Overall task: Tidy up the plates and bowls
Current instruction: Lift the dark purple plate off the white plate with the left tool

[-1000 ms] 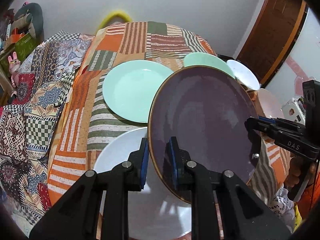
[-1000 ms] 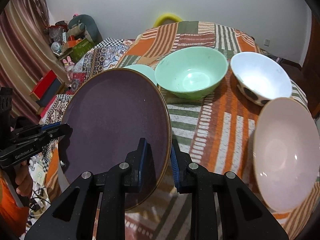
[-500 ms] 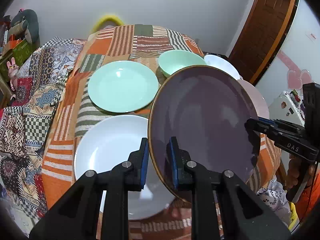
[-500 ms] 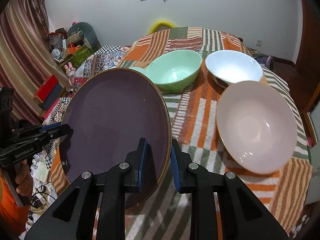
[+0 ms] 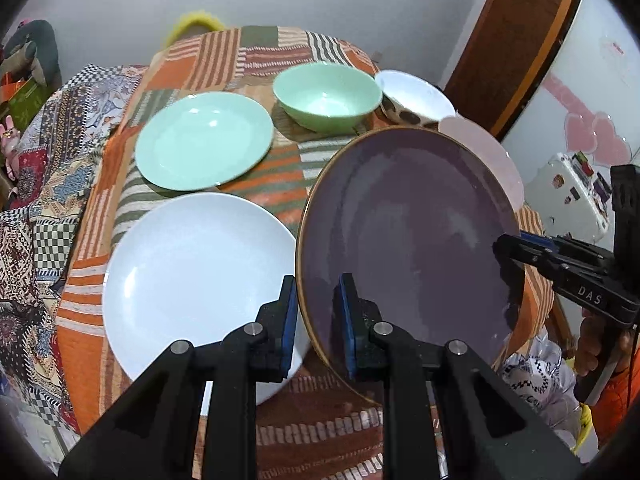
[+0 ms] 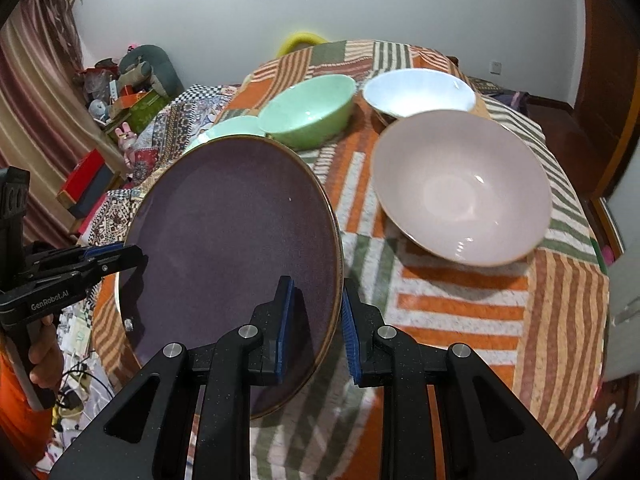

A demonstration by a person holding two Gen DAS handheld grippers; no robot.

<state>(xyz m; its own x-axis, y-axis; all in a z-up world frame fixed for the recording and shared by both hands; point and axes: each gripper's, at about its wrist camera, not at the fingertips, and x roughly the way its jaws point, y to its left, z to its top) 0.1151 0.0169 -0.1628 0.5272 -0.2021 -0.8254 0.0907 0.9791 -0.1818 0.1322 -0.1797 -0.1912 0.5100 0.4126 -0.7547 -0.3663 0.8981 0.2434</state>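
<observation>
While both of my grippers are clamped on it, the dark purple round ceramic plate with a thin brown rim [image 5: 404, 236] hangs tilted in the air above the table, clear of the cloth. My left gripper [image 5: 318, 322] pinches the plate's near-left rim between its blue pads, and my right gripper [image 6: 316, 324] pinches the opposite rim the same way; each shows in the other's view, biting the far side of the plate.

Below lies the table under an orange, green and white striped patchwork cloth [image 6: 460, 312]. Toward its near-left edge sits a large white round plate [image 5: 192, 276], and just behind that a mint green round plate [image 5: 204, 140]. Toward the far edge stand a mint green bowl [image 5: 326, 96] and a white bowl with dark spots on its outside [image 5: 416, 96], close together. On the right side sits a wide pale pink bowl [image 6: 460, 188].

I judge I am in the carry step: 1 plate lifted, 2 plates waiting flat. The sensible home for it looks to be a plate stack, probably on the white plate just left of it. That calls for levelling the purple plate, bringing it over the white one, lowering both hands together, and releasing only once it rests. Uneven lowering could let the rim slip from 1 pair of pads.
</observation>
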